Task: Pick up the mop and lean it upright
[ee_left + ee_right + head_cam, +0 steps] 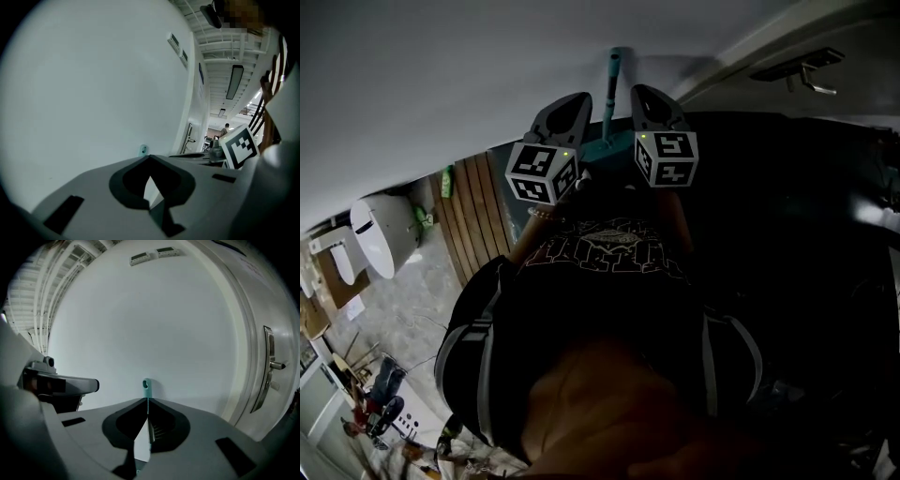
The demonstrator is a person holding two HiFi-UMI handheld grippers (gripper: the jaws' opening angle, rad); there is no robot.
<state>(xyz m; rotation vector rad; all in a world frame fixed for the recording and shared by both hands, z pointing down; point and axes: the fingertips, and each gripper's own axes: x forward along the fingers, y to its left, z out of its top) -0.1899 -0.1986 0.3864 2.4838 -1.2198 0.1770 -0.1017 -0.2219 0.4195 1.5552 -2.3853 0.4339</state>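
The mop's teal handle (612, 80) stands upright against the white wall (441, 84), between my two grippers in the head view. Its holed tip (146, 385) shows just past my right gripper (147, 400), whose jaws are closed tip to tip with nothing between them. In the left gripper view the same tip (143, 149) peeks over my left gripper (150, 157), off to its left; those jaws also meet at a point and hold nothing. From the head view both the left gripper (577, 98) and the right gripper (642, 91) sit close beside the handle without gripping it.
A door with a lever handle (271, 364) is to the right of the mop. A white toilet (380, 234) and a wooden slatted panel (478, 216) lie to the left on the grey floor. The person's dark-clothed body (609, 309) fills the lower head view.
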